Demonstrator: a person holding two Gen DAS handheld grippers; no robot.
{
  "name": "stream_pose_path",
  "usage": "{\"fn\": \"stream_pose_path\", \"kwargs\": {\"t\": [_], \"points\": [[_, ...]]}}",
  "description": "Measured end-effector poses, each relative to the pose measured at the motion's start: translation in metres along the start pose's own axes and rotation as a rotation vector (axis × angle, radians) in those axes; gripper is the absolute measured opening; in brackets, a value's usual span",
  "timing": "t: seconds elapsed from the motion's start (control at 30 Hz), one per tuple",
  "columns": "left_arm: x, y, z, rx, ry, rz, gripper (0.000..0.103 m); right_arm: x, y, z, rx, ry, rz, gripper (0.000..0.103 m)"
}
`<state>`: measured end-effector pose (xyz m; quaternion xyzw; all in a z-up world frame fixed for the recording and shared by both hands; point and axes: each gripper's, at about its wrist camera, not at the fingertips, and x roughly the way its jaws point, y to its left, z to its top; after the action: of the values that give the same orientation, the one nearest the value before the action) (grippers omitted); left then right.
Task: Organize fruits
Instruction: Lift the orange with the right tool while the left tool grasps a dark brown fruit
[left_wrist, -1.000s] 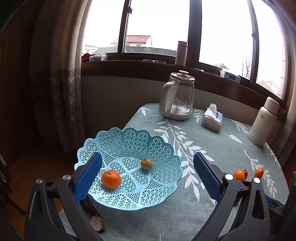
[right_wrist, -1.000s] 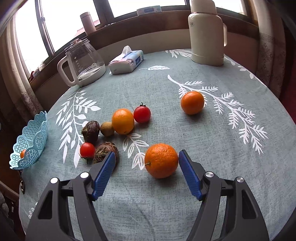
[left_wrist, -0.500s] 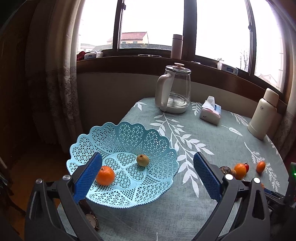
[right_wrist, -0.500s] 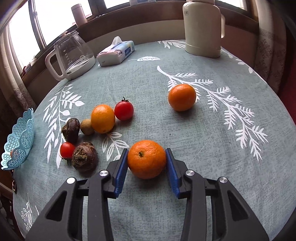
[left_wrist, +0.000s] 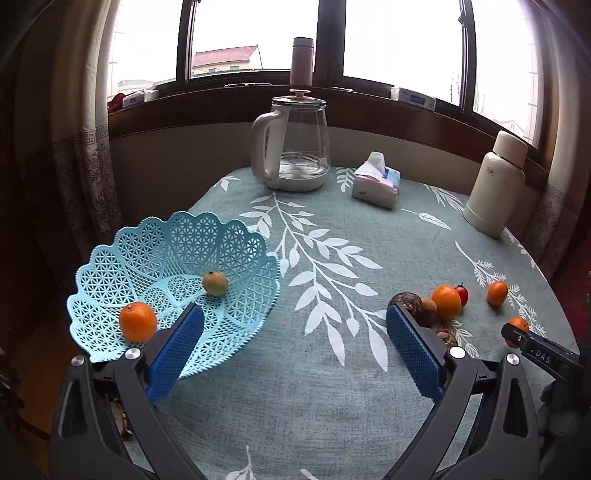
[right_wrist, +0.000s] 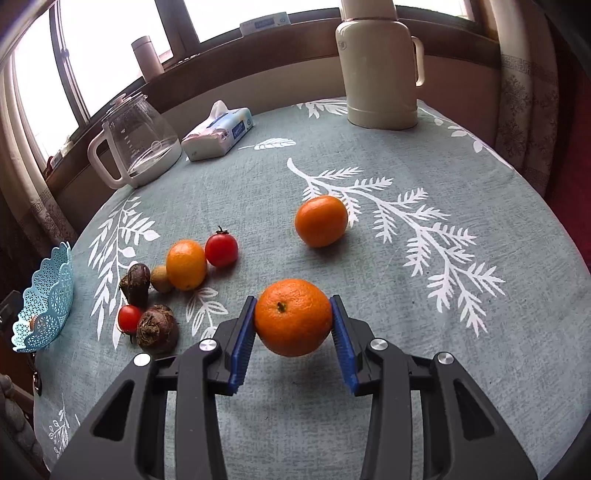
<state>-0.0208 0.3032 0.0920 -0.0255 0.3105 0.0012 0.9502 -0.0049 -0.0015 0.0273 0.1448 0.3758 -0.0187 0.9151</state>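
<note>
Right wrist view: right gripper (right_wrist: 293, 325) jaws clamped on large round orange (right_wrist: 293, 317), lifted just clear of grey-green leaf-print tabletop (right_wrist: 424, 332), shadow underneath. Left wrist view: left gripper (left_wrist: 295, 354) jaws wide apart, nothing between, near light-blue lattice plastic basket (left_wrist: 110, 258) at left tabletop edge. Small orange mandarin (left_wrist: 137, 320) and yellowish-green small fruit (left_wrist: 215, 283) inside basket.

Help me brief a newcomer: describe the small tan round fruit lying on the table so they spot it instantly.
On the leaf-print tablecloth, find the fruit cluster left of the right gripper, which is shut on an orange. The tan fruit sits between a dark purple-brown fruit and a loose orange. It is the smallest there, dull brown.
</note>
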Motion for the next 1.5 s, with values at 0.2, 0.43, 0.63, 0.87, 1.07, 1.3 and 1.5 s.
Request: {"fn": "stream_pose_path", "kwargs": {"t": [0.2, 0.43, 0.63, 0.87, 1.07, 1.3, 1.5], "points": [[0.013, -0.034, -0.01, 0.039, 0.05, -0.061, 0.1, 0.005, -0.007, -0.002, 0.033, -0.003, 0.025, 0.04], [0.032, -0.072, -0.022, 0.093, 0.115, -0.115, 0.1, 0.008, -0.014, -0.004, 0.065, -0.004, 0.054, 0.04], [0.047, -0.099, -0.033, 0.132, 0.167, -0.16, 0.098, 0.008, -0.019, -0.005, 0.094, -0.004, 0.062, 0.04], [0.063, -0.119, -0.04, 0.158, 0.226, -0.208, 0.086, 0.003, -0.017, -0.006, 0.092, -0.032, 0.046, 0.04], [0.079, -0.126, -0.044, 0.142, 0.275, -0.234, 0.076, 0.001, -0.02, -0.006, 0.1, -0.035, 0.051, 0.04], [0.087, -0.129, -0.04, 0.123, 0.269, -0.233, 0.075, 0.002, -0.018, -0.006, 0.096, -0.029, 0.059, 0.04], [0.09, -0.132, -0.039, 0.132, 0.256, -0.215, 0.071, 0.003, -0.017, -0.006, 0.098, -0.027, 0.063, 0.04]]}}
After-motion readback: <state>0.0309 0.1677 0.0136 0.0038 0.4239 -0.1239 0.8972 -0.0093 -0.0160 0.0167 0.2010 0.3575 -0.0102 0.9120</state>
